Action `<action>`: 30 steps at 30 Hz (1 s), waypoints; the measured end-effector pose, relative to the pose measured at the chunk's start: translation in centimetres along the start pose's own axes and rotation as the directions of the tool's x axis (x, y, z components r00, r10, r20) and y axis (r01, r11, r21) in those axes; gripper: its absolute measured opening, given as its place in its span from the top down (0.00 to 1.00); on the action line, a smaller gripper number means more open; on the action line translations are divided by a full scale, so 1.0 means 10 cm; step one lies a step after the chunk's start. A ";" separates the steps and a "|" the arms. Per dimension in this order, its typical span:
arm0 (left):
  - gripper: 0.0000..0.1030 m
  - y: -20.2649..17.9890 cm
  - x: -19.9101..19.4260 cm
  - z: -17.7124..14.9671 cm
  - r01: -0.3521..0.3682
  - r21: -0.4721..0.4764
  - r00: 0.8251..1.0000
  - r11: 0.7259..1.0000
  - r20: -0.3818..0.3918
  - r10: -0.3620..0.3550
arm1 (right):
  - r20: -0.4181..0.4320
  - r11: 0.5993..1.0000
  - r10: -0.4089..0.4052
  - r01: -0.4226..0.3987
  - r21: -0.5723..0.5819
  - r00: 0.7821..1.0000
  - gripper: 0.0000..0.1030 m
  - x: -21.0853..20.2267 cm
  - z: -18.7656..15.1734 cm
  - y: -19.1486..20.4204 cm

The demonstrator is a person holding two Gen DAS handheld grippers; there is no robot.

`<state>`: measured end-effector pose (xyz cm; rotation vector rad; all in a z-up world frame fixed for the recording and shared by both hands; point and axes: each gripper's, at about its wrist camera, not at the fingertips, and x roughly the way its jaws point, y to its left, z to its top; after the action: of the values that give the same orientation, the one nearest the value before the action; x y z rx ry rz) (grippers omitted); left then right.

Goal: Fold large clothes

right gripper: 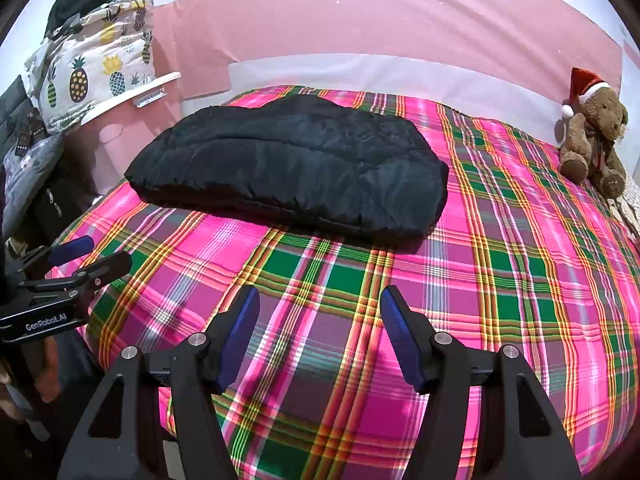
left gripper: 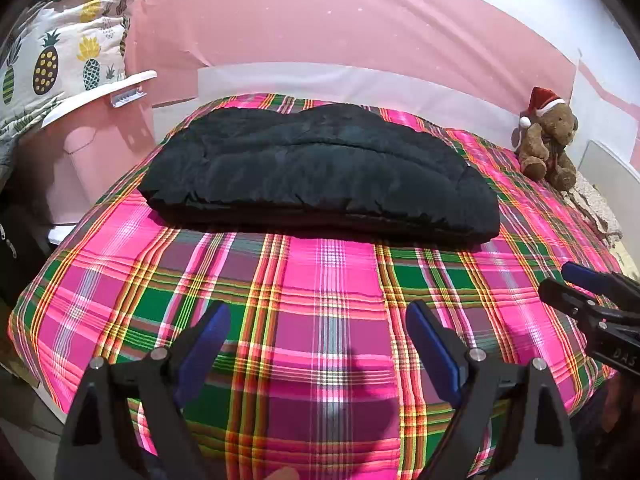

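A black padded jacket [left gripper: 320,172] lies folded into a compact bundle on the far half of a pink, green and yellow plaid bed cover [left gripper: 328,320]. The right wrist view shows the same jacket [right gripper: 292,168] on that cover [right gripper: 500,280]. My left gripper [left gripper: 320,316] hovers over the near part of the bed, open, nothing between its blue pads. My right gripper [right gripper: 320,300] is open too, over bare plaid, well short of the jacket. Each gripper shows at the edge of the other's view: the right gripper [left gripper: 560,280] and the left gripper [right gripper: 104,254].
A brown teddy bear [left gripper: 548,140] in a red Santa hat sits at the bed's far right corner. A pineapple-print cushion [left gripper: 60,52] rests on a white shelf [left gripper: 100,96] at the left, with dark clothes [right gripper: 24,152] below it. A pink wall [left gripper: 340,28] stands behind.
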<state>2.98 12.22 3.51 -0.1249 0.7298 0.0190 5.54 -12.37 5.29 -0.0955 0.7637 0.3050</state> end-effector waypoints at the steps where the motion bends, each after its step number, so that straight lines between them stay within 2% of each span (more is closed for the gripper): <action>1: 0.12 0.00 0.00 0.00 -0.003 0.001 1.000 1.000 -0.002 0.003 | 0.000 1.000 -0.001 0.001 0.001 1.000 0.39 0.00 0.00 0.01; 30: 0.12 0.00 0.10 -0.04 -0.043 -0.010 0.999 0.999 -0.026 0.043 | -0.014 1.000 0.003 -0.003 -0.022 1.000 0.39 0.03 -0.05 -0.06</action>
<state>3.43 12.18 2.53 -0.1195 0.7585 0.0624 5.59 -12.95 4.70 -0.1179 0.7749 0.3160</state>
